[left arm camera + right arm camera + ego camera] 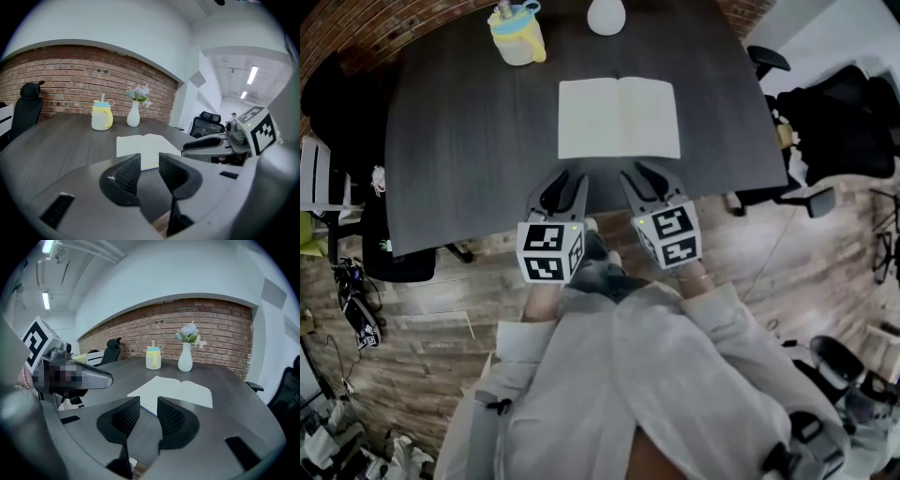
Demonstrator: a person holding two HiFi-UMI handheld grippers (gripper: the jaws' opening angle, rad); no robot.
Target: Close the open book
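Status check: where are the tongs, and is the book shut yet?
Left tongs and right tongs open, empty, at near edge of table. Book lies open, flat, untouched. Cup and vase at far edge, not in the way.

Book (619,118) open flat, pale apparently blank pages, table centre.

You work in even, rather dim light. The pale book (619,117) stands out bright against the dark table (469,141). Far right of the book, in the left gripper view, ceiling lamps (252,75) glare. Both gripper views bend strongly at their edges; the brick wall (140,333) behind the book looks perhaps slightly soft.
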